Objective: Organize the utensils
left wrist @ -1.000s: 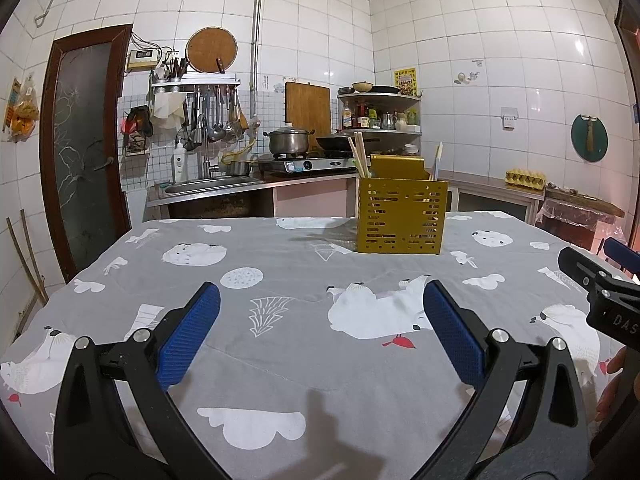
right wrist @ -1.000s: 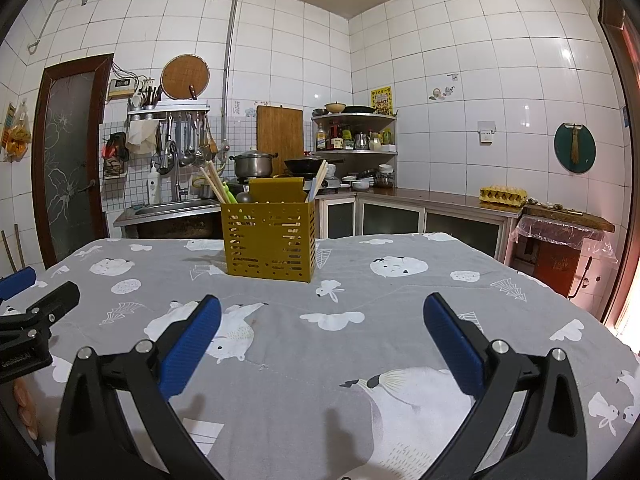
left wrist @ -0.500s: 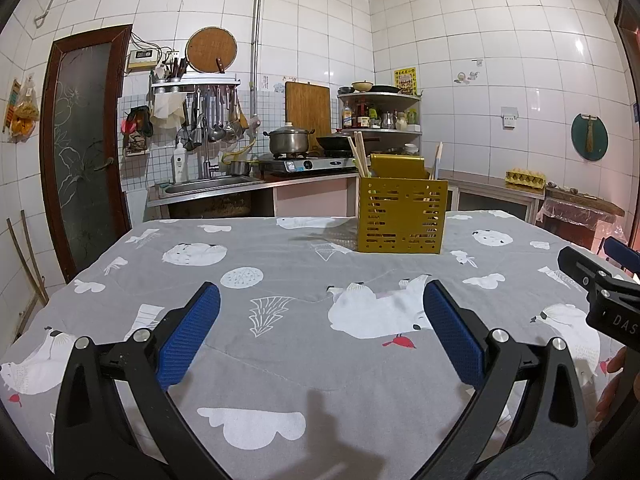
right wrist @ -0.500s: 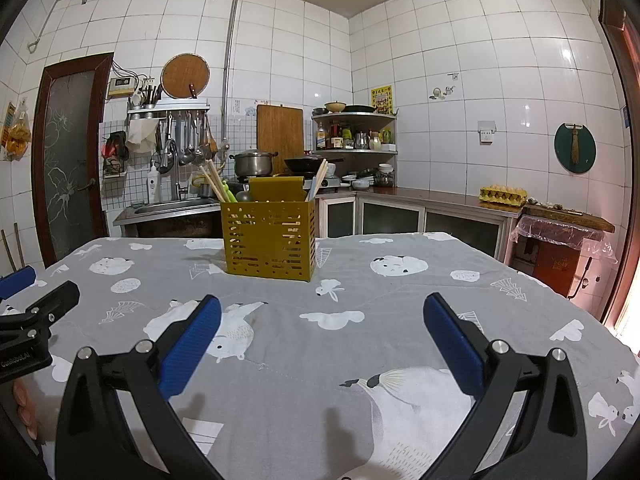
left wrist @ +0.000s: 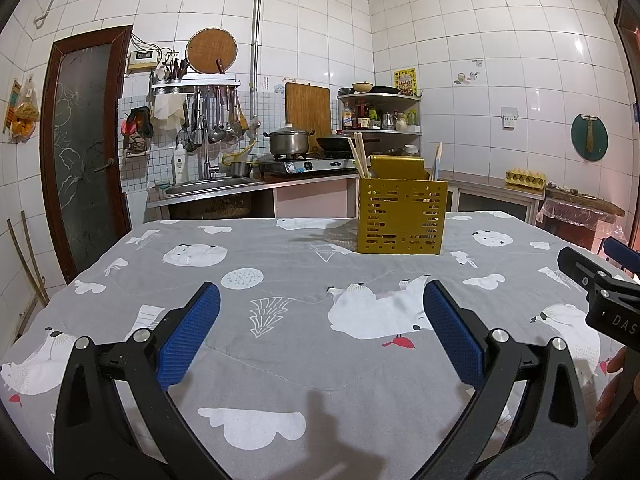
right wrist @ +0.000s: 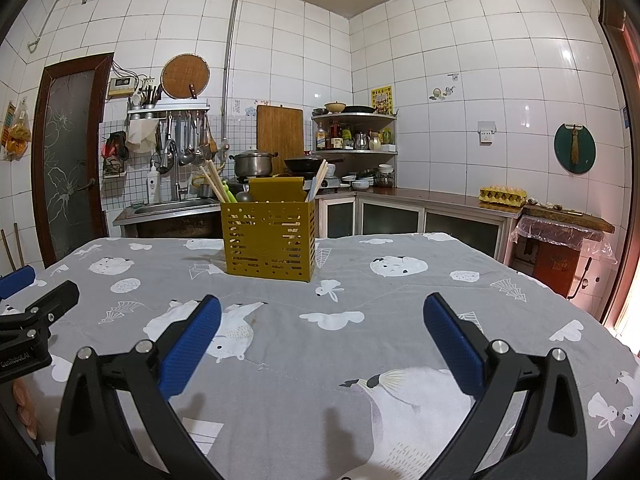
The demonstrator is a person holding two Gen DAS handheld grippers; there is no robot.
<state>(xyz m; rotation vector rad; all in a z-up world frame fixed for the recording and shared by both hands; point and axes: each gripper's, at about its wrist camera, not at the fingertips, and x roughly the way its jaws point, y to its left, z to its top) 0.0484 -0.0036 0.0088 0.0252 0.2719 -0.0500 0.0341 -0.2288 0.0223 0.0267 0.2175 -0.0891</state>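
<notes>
A yellow perforated utensil holder (left wrist: 401, 216) stands upright on the table toward the far side; it also shows in the right wrist view (right wrist: 267, 239). Chopsticks (right wrist: 216, 181) and other utensils stick out of its top. My left gripper (left wrist: 321, 332) is open and empty, low over the near part of the table. My right gripper (right wrist: 322, 340) is open and empty too, beside the left one. The right gripper's body shows at the right edge of the left wrist view (left wrist: 600, 292). The left gripper's body shows at the left edge of the right wrist view (right wrist: 36, 320).
The table carries a grey cloth with white animal prints (left wrist: 280, 320). Behind it are a sink counter (left wrist: 208, 188), a stove with a pot (left wrist: 290, 144), corner shelves (right wrist: 356, 136) and a brown door (left wrist: 84, 148) at left. An egg tray (right wrist: 502, 194) sits on the right counter.
</notes>
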